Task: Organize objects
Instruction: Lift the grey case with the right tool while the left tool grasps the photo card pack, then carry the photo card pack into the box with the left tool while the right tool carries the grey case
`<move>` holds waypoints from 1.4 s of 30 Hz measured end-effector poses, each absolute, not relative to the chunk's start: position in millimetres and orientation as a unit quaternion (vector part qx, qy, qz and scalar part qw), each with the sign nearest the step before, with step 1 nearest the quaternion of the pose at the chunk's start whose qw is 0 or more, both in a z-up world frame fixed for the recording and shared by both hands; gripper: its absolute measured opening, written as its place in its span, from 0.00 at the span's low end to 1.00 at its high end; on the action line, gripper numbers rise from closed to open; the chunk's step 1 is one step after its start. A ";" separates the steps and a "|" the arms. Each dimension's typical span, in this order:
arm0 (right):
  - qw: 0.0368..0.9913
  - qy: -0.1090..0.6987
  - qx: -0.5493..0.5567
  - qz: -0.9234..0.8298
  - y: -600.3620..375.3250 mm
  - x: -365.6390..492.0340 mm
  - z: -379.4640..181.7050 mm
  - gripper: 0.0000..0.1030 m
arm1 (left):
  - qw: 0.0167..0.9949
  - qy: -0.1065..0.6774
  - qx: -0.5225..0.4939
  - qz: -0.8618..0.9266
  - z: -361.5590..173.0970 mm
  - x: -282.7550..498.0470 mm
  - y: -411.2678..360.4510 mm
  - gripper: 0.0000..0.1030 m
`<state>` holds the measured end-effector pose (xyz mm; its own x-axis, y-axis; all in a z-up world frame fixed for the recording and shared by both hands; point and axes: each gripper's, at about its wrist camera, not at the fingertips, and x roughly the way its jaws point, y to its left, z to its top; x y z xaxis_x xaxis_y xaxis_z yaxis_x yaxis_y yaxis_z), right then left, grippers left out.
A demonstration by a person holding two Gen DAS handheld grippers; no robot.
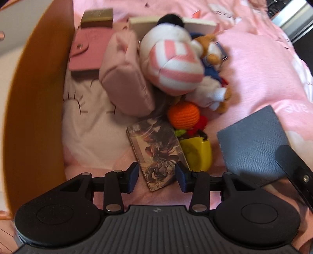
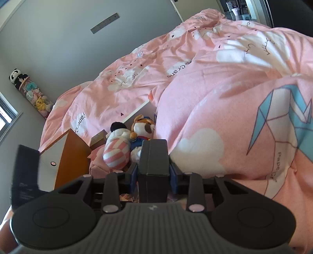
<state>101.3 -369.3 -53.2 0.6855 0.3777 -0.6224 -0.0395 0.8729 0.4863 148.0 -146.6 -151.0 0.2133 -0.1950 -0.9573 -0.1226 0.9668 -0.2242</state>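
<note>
Left gripper (image 1: 156, 176) was spread apart, its blue pads (image 1: 133, 175) flanking the near end of an illustrated card box (image 1: 158, 154) without touching it; the box lay flat on the pink duvet (image 1: 254, 64). Right gripper (image 2: 153, 175) was clenched on a dark grey box (image 2: 153, 166), held upright; in the left view that grey box (image 1: 252, 146) sat right of the card box, its lower edge cut off behind a black gripper finger.

All else placed from the card box. Touching its right edge: a yellow plastic item (image 1: 197, 154), shape unclear. Just beyond it: an orange crocheted ball (image 1: 183, 115) with red and green bits, blurred. Farther beyond: a pink-and-white striped plush (image 1: 174, 62), motion-blurred, lying over a brown dog plush in blue (image 1: 211, 54), which was mostly hidden. Beyond-left: a padded pink pouch (image 1: 127, 82); past that a pink snap wallet (image 1: 88, 50) on a brown box, then a gold box (image 1: 96, 17). A white box (image 1: 195, 25) showed behind the striped plush, partly covered. Far left: an orange wooden panel (image 1: 39, 97), cropped by the frame.

In the right view the striped plush (image 2: 116, 154) and dog plush (image 2: 143, 129) showed past the grey box; a black item (image 2: 25, 175) at left was unidentifiable.
</note>
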 end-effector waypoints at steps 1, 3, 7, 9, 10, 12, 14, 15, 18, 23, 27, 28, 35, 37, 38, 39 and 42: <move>0.889 0.380 0.228 0.119 -369.9 102.2 -56.1 0.34 | 0.764 0.631 -0.131 -0.010 -156.8 148.3 -145.4 0.49; 0.886 0.379 0.236 0.122 -371.6 103.8 -60.4 0.34 | 0.765 0.627 -0.150 -0.001 -164.2 148.1 -141.0 0.61; 0.884 0.378 0.243 0.127 -373.6 106.1 -65.8 0.35 | 0.768 0.610 -0.194 0.011 -174.7 151.7 -127.8 0.78; 0.883 0.379 0.244 0.129 -371.5 108.9 -69.1 0.35 | 0.766 0.605 -0.218 0.006 -183.4 153.6 -122.2 0.85; 0.883 0.380 0.245 0.129 -370.5 110.7 -71.0 0.35 | 0.764 0.606 -0.224 0.004 -187.4 154.5 -120.6 0.86; 0.881 0.382 0.246 0.128 -368.1 114.8 -74.4 0.35 | 0.764 0.603 -0.230 0.001 -190.4 155.3 -118.9 0.83; 0.881 0.383 0.247 0.127 -367.4 116.1 -75.9 0.35 | 0.766 0.600 -0.228 -0.006 -188.5 155.3 -117.7 0.76; 0.881 0.383 0.247 0.126 -366.1 117.2 -76.6 0.35 | 0.769 0.597 -0.230 -0.016 -186.4 154.7 -117.1 0.70; 0.883 0.384 0.242 0.122 -363.7 117.6 -75.3 0.35 | 0.772 0.594 -0.224 -0.024 -180.2 152.1 -114.0 0.68; 0.882 0.391 0.237 0.114 -358.0 120.4 -75.6 0.34 | 0.805 0.570 -0.158 -0.048 -152.7 141.5 -114.5 0.42; 0.881 0.394 0.238 0.112 -356.6 121.4 -75.7 0.34 | 0.818 0.549 -0.153 -0.085 -139.6 139.1 -109.9 0.34; 0.881 0.394 0.237 0.111 -356.7 120.8 -75.6 0.34 | 0.819 0.544 -0.158 -0.087 -137.7 140.8 -108.3 0.33; 0.881 0.397 0.234 0.110 -356.9 120.1 -74.6 0.35 | 0.779 0.592 -0.201 -0.049 -150.5 164.2 -120.7 0.32; 0.881 0.399 0.232 0.109 -356.9 120.5 -74.5 0.35 | 0.774 0.595 -0.209 -0.050 -149.6 170.9 -115.8 0.32; 0.881 0.399 0.231 0.109 -356.8 120.5 -74.3 0.35 | 0.772 0.597 -0.211 -0.053 -148.2 172.3 -114.6 0.31; 0.881 0.399 0.229 0.108 -356.3 120.5 -74.0 0.35 | 0.769 0.599 -0.217 -0.058 -146.6 173.4 -112.7 0.28; 0.883 0.401 0.222 0.108 -354.0 120.1 -71.3 0.35 | 0.775 0.594 -0.201 -0.072 -136.9 174.0 -114.5 0.27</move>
